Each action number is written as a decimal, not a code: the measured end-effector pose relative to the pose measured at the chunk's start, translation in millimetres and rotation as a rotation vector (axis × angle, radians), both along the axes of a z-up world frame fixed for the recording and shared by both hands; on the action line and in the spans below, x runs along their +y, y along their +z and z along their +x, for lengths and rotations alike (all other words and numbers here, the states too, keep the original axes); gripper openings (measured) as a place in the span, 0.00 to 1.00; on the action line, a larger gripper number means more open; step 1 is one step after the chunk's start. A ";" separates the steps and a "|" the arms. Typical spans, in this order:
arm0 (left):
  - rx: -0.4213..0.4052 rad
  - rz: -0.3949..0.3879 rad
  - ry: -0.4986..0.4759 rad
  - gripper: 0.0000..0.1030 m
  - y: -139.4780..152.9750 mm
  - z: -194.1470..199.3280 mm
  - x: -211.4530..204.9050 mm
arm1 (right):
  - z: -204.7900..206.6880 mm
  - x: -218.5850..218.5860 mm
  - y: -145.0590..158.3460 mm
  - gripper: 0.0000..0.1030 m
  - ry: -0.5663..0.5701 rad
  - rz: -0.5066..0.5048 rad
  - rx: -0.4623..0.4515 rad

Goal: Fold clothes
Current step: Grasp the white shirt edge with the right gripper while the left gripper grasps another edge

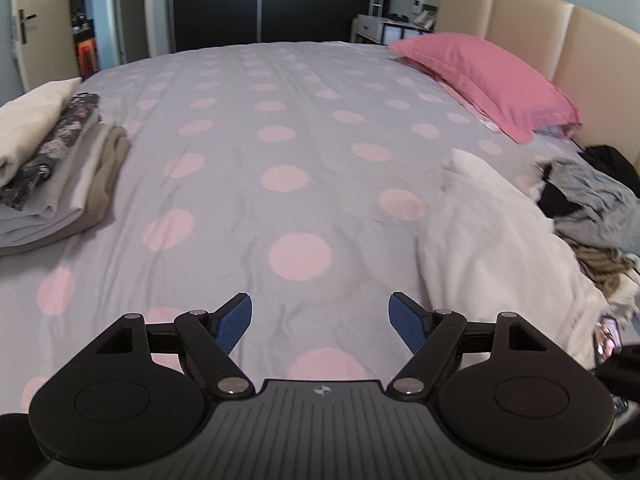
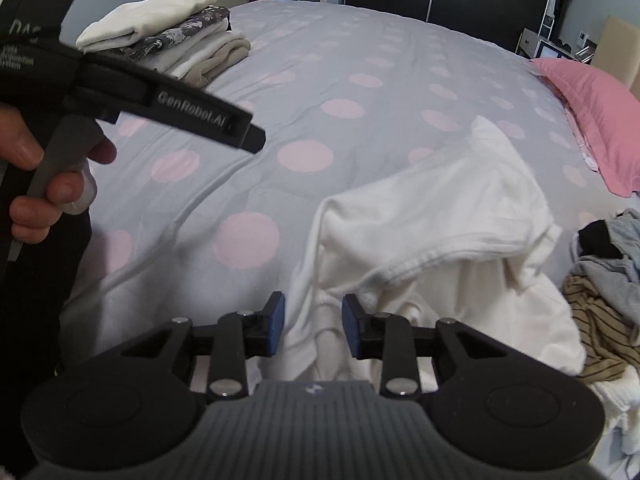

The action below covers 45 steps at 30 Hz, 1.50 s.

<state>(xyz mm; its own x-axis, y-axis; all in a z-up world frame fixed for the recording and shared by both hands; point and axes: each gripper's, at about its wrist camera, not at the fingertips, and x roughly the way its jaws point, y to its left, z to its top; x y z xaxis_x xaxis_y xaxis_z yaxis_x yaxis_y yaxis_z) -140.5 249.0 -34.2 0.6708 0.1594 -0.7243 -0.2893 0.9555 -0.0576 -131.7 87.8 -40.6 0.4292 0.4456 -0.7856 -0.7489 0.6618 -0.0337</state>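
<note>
A crumpled white garment (image 2: 440, 216) lies on the grey bedspread with pink dots (image 2: 320, 80). My right gripper (image 2: 314, 320) hovers at its near edge, the blue pads apart, with a fold of white cloth showing between them but not pinched. In the left wrist view the same white garment (image 1: 492, 248) lies off to the right. My left gripper (image 1: 320, 320) stands wide open over bare bedspread (image 1: 280, 128), holding nothing. At the left of the right wrist view a hand (image 2: 28, 152) grips the black body of the left tool (image 2: 192, 112).
A stack of folded clothes (image 1: 52, 168) sits at the bed's left side, also in the right wrist view (image 2: 176, 40). An unfolded pile of grey, black and striped clothes (image 2: 608, 272) lies at the right. A pink pillow (image 1: 492, 80) rests by the beige headboard (image 1: 560, 32).
</note>
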 end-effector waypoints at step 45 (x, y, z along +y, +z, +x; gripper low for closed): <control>0.141 -0.037 -0.217 0.71 -25.2 -7.2 -46.5 | 6.1 11.5 -8.7 0.07 0.491 -0.462 -0.610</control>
